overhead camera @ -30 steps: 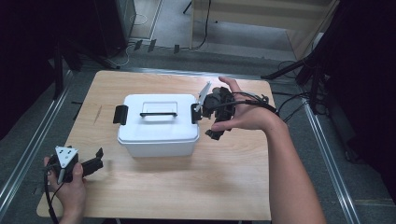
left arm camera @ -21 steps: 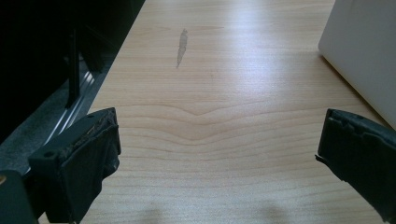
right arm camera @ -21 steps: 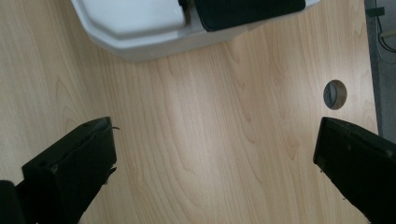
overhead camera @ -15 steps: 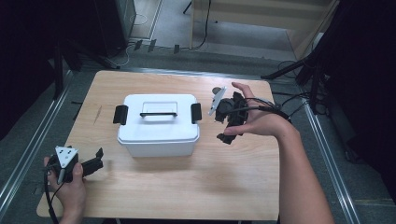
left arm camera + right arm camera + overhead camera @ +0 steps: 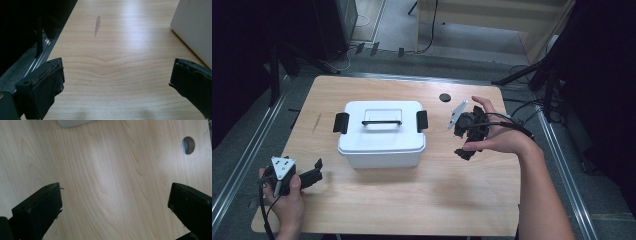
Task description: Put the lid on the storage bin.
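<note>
- Left gripper (image 5: 314, 176) is resting at the near left corner of the table (image 5: 422, 205), fingers (image 5: 40, 92) spread wide and holding nothing.
- Right gripper (image 5: 467, 137) is hovering just right of the box, fingers (image 5: 37, 212) likewise apart and empty.
- One white box (image 5: 382, 132) is sitting mid-table, lid on, both black side latches (image 5: 341, 122) seemingly fastened; one top handle (image 5: 382, 121).
- Judged progress: the box is not yet being gripped; any opening or lifting is left to do.
- One round hole (image 5: 444, 97) is showing at the far edge.

A pale wooden table (image 5: 412, 200) stands on a grey floor (image 5: 402, 30), with metal rails (image 5: 242, 160) along both sides. Dark stands (image 5: 552, 75) and cables (image 5: 522, 102) crowd the right; wooden furniture (image 5: 492, 12) sits behind.
</note>
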Demonstrator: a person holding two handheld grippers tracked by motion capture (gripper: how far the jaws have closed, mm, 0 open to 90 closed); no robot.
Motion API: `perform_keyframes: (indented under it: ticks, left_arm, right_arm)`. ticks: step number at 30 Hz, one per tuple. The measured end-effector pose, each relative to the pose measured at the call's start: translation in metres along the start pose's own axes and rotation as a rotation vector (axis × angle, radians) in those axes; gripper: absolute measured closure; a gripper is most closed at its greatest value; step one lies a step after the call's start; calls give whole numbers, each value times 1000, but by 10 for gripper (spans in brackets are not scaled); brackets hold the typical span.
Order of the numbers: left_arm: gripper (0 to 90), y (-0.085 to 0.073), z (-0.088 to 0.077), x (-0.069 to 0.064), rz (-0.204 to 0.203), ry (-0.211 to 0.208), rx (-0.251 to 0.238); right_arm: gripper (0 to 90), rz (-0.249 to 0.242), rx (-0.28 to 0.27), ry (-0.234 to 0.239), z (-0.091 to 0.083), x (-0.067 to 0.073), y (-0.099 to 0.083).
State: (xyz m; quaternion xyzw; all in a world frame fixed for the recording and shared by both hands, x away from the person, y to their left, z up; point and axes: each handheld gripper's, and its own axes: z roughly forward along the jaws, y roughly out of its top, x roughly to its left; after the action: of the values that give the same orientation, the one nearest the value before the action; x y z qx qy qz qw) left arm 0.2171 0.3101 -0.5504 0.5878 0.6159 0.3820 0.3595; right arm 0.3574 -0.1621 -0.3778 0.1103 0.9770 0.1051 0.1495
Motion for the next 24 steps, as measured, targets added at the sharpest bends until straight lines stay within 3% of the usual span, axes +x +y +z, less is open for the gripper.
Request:
perform_keyframes:
  ticks: [12,24]
  left_arm:
    - [0,0,0,-1,2,0,0]
    - [0,0,0,-1,2,2,-1]
  right_arm:
    - [0,68,15,5,7,0,-33]
    - [0,138,-10,-10,18,4,-65]
